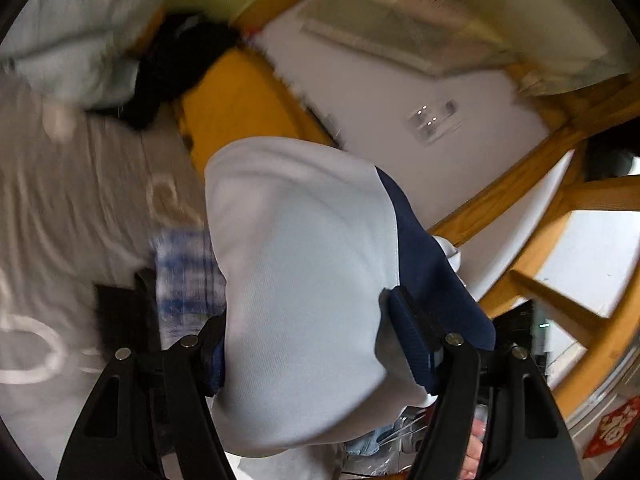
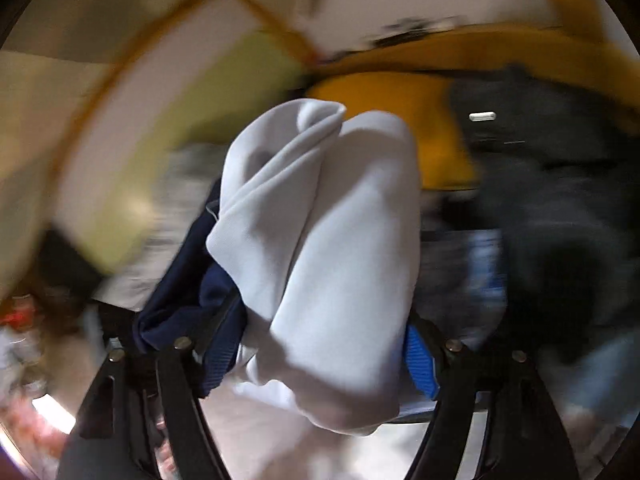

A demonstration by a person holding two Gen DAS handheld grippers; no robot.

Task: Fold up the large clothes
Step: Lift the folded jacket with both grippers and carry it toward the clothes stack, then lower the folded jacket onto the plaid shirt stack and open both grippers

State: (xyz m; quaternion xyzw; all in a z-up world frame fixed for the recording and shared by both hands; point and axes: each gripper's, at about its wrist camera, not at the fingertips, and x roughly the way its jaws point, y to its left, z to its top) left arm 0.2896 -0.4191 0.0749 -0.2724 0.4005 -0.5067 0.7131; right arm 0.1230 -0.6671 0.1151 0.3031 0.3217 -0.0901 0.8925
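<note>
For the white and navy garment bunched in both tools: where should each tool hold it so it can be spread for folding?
The white and navy garment sits as a thick wad in the left tool and the right tool, so no flat edge is free. Probably better to pinch the navy seam at opposite edges, from the outer sides; the real corners are hidden.

Left wrist view, lower frame: left black plastic two-finger gripper [image 1: 312, 344], its arms built of flat angular links joined by round silver pivot pins, with slotted cut-outs. Finger pads [image 1: 412, 344] faced in dark blue ribbed material.

Right wrist view, lower frame: right black plastic two-finger gripper [image 2: 320, 356], same linkage and silver pins. Ribbed pads [image 2: 420, 360], brighter blue at lower right.
</note>
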